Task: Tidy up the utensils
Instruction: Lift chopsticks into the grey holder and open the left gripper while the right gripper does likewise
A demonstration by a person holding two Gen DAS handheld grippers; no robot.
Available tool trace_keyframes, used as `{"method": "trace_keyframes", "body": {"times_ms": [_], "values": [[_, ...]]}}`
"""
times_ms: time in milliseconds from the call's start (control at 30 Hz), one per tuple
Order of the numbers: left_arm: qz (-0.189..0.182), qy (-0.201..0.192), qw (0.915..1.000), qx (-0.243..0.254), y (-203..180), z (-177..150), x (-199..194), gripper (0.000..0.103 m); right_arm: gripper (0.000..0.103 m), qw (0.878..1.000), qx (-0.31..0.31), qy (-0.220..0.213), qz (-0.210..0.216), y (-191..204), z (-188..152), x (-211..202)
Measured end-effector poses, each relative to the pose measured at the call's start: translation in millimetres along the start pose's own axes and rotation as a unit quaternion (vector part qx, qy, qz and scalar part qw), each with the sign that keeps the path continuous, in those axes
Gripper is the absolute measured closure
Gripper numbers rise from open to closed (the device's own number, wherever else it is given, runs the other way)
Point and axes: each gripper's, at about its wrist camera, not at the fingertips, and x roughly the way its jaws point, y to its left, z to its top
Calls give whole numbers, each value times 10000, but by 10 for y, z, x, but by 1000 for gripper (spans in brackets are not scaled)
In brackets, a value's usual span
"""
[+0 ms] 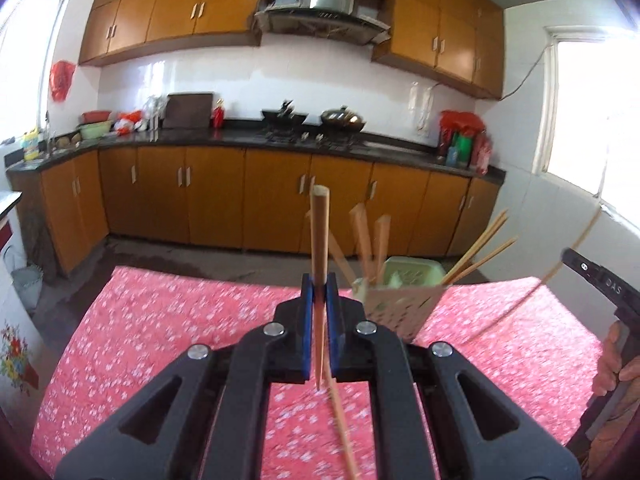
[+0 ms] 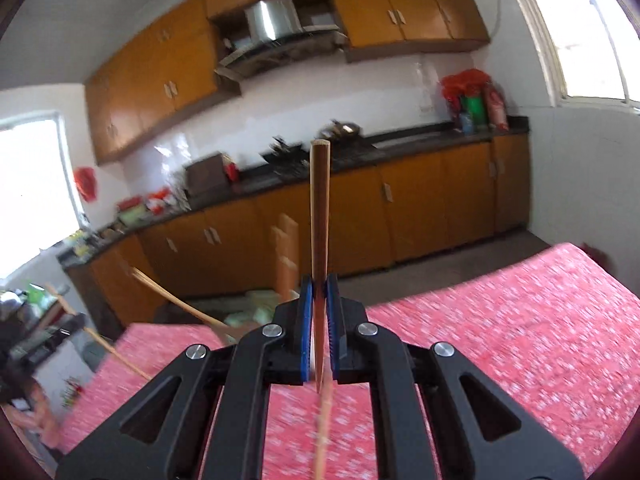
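Two hand-held grippers hang above a table spread with a pink floral cloth (image 1: 160, 320), each clamped tight on a single wooden chopstick. The left gripper (image 1: 319, 300) pinches its chopstick (image 1: 319, 232) between blue pads, jaws all but closed on the wood; the stick's long axis runs upright through the jaws, blunt end topmost, thin tip poking out below. The right gripper (image 2: 319, 300) holds its own chopstick (image 2: 319, 208) the same way.

The perforated utensil holder (image 1: 400, 308) stands on the cloth ahead and just to the right of the left gripper, several chopsticks (image 1: 476, 254) already leaning out of its top. From the right gripper's view it sits ahead and to the left, blurred and half hidden. So the holder lies between the two, and by appearance the left gripper is nearer. Both held sticks look slim, smooth, tapered and pale brown. Each would likely need carrying over the holder's mouth, tip down.
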Motion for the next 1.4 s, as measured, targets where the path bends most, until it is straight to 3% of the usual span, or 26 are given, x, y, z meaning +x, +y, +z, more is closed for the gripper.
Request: {"method": "trace_keyframes", "body": {"times_ms": [167,333,467,600,733,833,900,1100,1233,1300,1400], "values": [[-340,-450,9984,-28,-268,283,-117,95,95,9982,-119,-462,369,315,243,4],[-346,-1052,9938,-78,-531,618,-97,95,95,9967,-240,-729,277,456,370,196],[-167,-1316,9911,-64,-659,726,96,95,95,9977,-306,-594,115,479,353,495],[-174,-1130,9932,-220,-686,650,457,95,95,9991,-324,-271,-18,471,230,745],[-313,-668,9963,-441,-625,532,792,95,95,9991,-420,-16,12,469,118,867],[-314,-575,9968,-447,-571,479,871,91,88,9986,-532,-37,19,515,102,855],[-298,-586,9969,-429,-558,485,863,84,80,9984,-554,-84,-7,528,115,824],[-257,-880,9944,-520,-397,539,572,72,79,9974,-549,-459,-87,479,222,519],[44,-1011,9934,-546,-154,417,258,66,74,9962,-494,-603,-391,256,182,223],[268,-931,9936,-574,6,274,168,65,73,9966,-454,-382,-566,97,62,194],[659,-565,9949,-506,264,-83,177,64,73,9949,-478,393,-801,-147,-291,342]]}}
